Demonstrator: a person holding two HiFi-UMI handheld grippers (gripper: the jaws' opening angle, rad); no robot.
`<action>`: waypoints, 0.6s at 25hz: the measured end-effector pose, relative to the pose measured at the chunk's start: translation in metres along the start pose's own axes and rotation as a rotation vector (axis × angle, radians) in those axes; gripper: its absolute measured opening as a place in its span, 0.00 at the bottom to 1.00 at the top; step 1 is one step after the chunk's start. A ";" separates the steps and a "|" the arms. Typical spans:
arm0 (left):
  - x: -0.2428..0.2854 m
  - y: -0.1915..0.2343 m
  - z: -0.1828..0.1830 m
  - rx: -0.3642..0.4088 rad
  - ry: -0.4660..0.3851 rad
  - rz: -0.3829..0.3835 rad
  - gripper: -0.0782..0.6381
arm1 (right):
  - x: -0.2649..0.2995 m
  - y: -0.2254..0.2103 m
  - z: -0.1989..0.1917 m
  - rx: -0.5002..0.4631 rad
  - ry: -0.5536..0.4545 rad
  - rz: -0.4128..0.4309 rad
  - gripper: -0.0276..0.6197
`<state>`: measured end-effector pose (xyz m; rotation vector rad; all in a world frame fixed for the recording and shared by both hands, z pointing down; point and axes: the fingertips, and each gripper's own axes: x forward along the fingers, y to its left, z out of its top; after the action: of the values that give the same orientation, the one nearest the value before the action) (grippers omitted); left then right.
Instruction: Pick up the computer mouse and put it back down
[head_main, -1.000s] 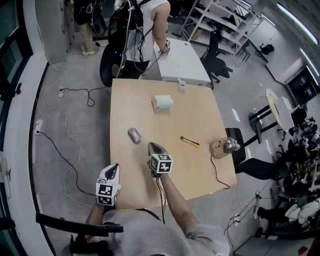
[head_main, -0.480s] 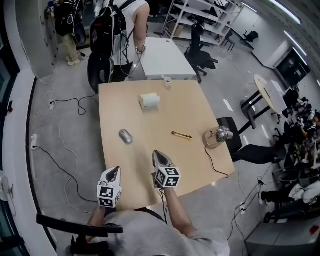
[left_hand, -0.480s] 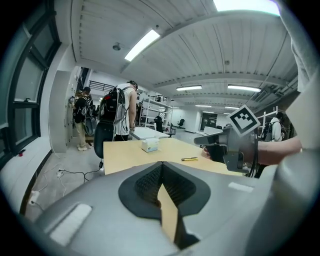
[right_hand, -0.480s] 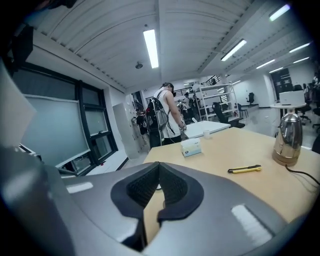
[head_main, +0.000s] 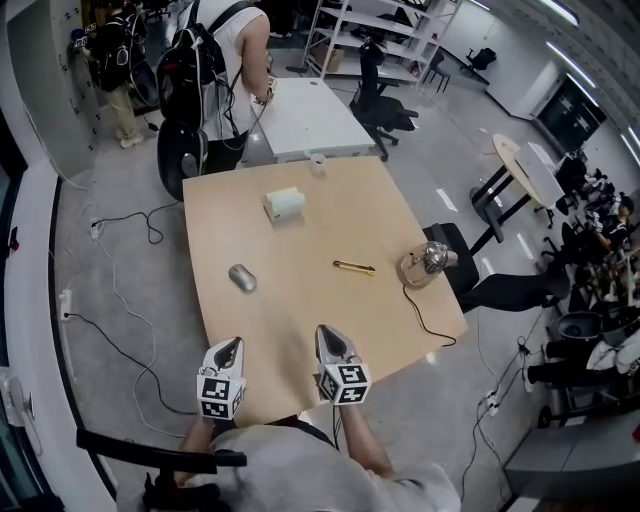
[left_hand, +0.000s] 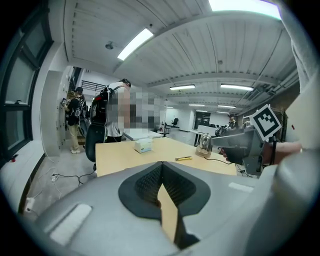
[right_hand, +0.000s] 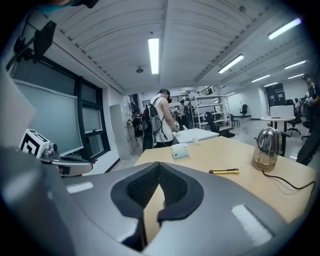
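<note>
The grey computer mouse (head_main: 242, 278) lies alone on the wooden table (head_main: 300, 240), left of its middle. Both grippers hang over the table's near edge, well short of the mouse. My left gripper (head_main: 231, 345) is by the near left corner, its jaws shut and empty (left_hand: 161, 165). My right gripper (head_main: 331, 332) is to its right, and it too is shut with nothing held (right_hand: 159, 165). Neither gripper view shows the mouse; the gripper bodies hide the near tabletop. The right gripper (left_hand: 235, 145) shows in the left gripper view, and the left gripper (right_hand: 70, 164) in the right gripper view.
A white tissue box (head_main: 284, 204) sits at the far middle of the table, a yellow utility knife (head_main: 354, 266) right of centre, and a metal kettle (head_main: 424, 264) with its cord at the right edge. A person with a backpack (head_main: 215, 60) stands beyond the far edge.
My right gripper has drawn back from beside the mouse to the table's near edge. The left gripper has shifted slightly. The mouse stays where it lay.
</note>
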<state>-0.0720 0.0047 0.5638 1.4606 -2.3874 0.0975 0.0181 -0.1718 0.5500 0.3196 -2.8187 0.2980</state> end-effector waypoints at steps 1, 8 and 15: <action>0.000 -0.001 0.001 0.002 0.001 -0.005 0.13 | -0.005 0.000 0.001 0.008 -0.004 -0.004 0.05; 0.004 -0.012 0.001 0.012 0.008 -0.032 0.13 | -0.028 0.005 -0.018 0.023 0.007 -0.019 0.05; 0.005 -0.014 0.002 0.016 0.011 -0.039 0.13 | -0.043 0.009 -0.037 0.029 0.039 -0.034 0.05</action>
<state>-0.0623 -0.0061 0.5623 1.5098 -2.3533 0.1142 0.0654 -0.1468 0.5702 0.3643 -2.7699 0.3347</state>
